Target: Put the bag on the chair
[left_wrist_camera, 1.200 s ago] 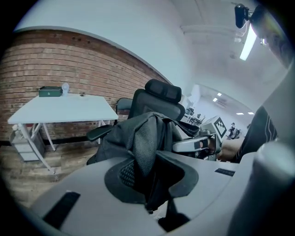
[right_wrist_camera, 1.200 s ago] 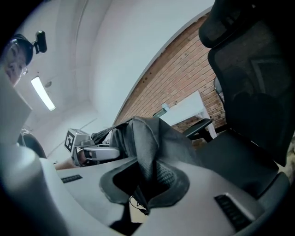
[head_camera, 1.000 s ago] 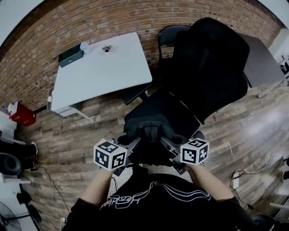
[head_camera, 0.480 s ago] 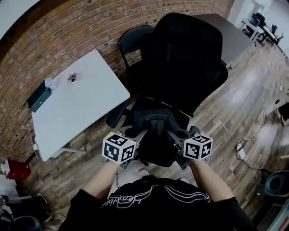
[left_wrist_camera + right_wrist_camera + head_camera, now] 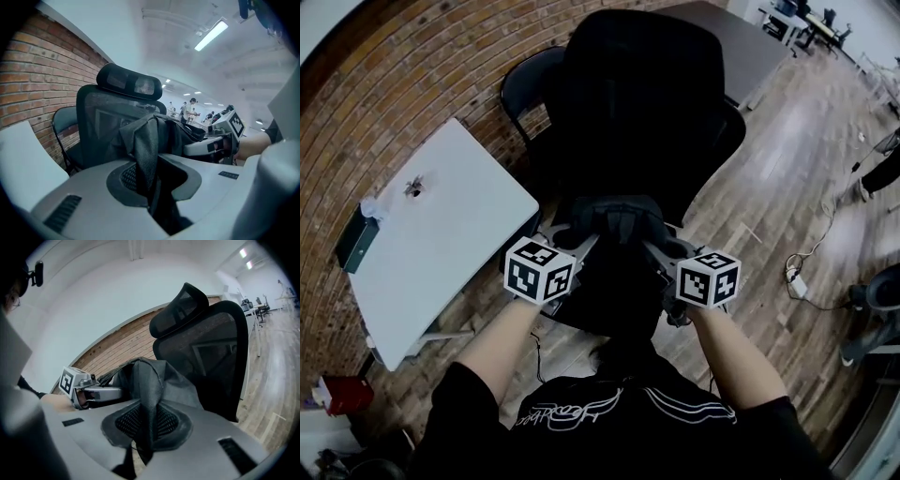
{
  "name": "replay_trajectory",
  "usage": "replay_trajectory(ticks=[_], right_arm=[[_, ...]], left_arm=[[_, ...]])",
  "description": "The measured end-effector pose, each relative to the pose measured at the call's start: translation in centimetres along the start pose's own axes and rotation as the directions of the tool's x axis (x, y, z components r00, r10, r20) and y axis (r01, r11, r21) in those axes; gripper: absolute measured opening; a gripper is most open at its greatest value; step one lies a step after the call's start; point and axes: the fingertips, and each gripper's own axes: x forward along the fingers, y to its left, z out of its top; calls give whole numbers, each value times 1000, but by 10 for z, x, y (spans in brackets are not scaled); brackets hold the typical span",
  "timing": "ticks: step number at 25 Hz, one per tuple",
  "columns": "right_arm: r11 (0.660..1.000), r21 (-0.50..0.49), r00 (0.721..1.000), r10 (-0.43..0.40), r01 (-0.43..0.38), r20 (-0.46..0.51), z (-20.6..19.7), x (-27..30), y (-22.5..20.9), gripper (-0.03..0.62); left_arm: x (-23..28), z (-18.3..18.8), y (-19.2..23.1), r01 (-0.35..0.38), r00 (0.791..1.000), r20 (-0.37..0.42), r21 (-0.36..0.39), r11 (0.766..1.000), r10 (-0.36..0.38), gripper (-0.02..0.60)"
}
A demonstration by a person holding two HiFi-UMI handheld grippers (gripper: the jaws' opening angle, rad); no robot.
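Observation:
A black fabric bag (image 5: 614, 225) hangs between both grippers, just in front of a black mesh office chair (image 5: 647, 103) with a headrest. My left gripper (image 5: 581, 246) is shut on a fold of the bag (image 5: 147, 140) at its left side. My right gripper (image 5: 652, 248) is shut on a fold of the bag (image 5: 147, 380) at its right side. In the left gripper view the chair (image 5: 103, 117) back rises right behind the bag. The chair (image 5: 211, 348) also stands close behind it in the right gripper view. The bag hides the chair's seat in the head view.
A white table (image 5: 441, 234) with a green box (image 5: 356, 239) stands at the left along the brick wall. A second dark chair (image 5: 525, 89) is behind the office chair, a grey table (image 5: 731, 47) beyond it. Cables and a power strip (image 5: 797, 281) lie on the wood floor at right.
The head view has swung so the office chair now sits centred ahead. Both grippers, still shut on the bag, have kept it between them in front of the chair.

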Motion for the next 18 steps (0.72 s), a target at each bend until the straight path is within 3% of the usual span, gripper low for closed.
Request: replay_trajectory(ticks=[9, 18], right_arm=[[1000, 19, 1000, 6, -5, -24, 12, 27, -51, 37], [1000, 28, 992, -10, 13, -125, 9, 54, -105, 38]], left_arm=[[52, 9, 27, -35, 999, -32, 26, 999, 35, 91], [110, 3, 56, -45, 993, -111, 7, 999, 46, 95]])
